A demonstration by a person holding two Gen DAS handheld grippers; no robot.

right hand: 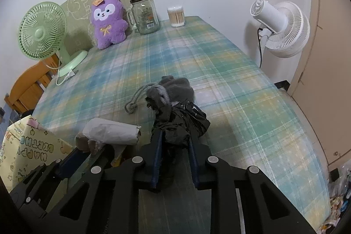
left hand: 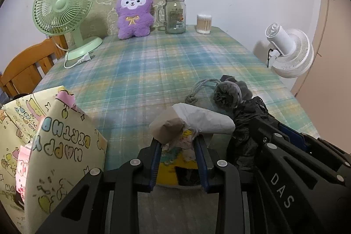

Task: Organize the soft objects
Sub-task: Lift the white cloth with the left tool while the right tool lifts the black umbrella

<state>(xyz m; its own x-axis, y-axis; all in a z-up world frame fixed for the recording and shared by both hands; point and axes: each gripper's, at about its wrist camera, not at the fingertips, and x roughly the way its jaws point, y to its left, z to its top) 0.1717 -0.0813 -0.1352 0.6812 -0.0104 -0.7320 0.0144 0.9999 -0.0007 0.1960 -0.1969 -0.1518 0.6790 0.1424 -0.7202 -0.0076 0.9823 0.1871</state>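
Note:
My left gripper (left hand: 178,147) is shut on a crumpled bundle: a cartoon-print bag (left hand: 179,146) with a white paper roll (left hand: 204,120) and brown paper sticking out above the pads. Just to its right, my right gripper (right hand: 175,146) is shut on a crumpled black plastic bag (right hand: 184,122). A grey drawstring pouch (right hand: 173,89) lies on the plaid cloth, touching the black bag's far end, its cord looped to the left. A purple plush bear (left hand: 133,12) leans against the back board. A yellow "Happy Birthday" gift bag (left hand: 57,142) stands open at the left.
The plaid-covered table (right hand: 219,71) carries a green desk fan (left hand: 62,8) at the back left, a glass jar (left hand: 175,14) and a tub of cotton swabs (left hand: 204,23) at the back. A white fan (right hand: 283,27) stands off the right edge, a wooden chair (left hand: 26,67) off the left.

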